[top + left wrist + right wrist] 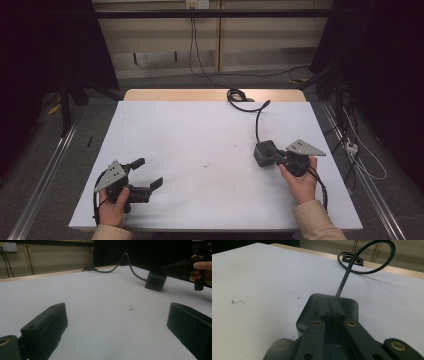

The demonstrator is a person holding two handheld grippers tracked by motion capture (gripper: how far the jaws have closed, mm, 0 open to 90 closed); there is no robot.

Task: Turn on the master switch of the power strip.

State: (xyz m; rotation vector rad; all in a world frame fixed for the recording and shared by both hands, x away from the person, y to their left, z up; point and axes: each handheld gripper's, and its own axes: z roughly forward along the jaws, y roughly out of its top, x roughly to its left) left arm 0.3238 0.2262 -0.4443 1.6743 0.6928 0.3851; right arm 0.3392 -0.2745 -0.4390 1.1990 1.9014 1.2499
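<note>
A black power adapter [263, 152] lies on the white table [200, 135], right of centre, and its black cable [257, 120] runs to a coil at the far edge. My right gripper [274, 156], held in a hand, is shut. In the right gripper view its joined jaws [331, 308] lie over the top of the adapter [352, 306] with nothing between them; whether they touch it I cannot tell. My left gripper [148, 173] rests at the near left, open and empty. In the left gripper view its fingers [47, 326] stand wide apart, with the adapter [155, 281] far off.
The cable's coil [350, 258] sits on the bare wooden strip [175, 94] at the table's far edge. A few small dark marks [130, 307] dot the white surface near the centre. Black frame posts and floor cables flank the table.
</note>
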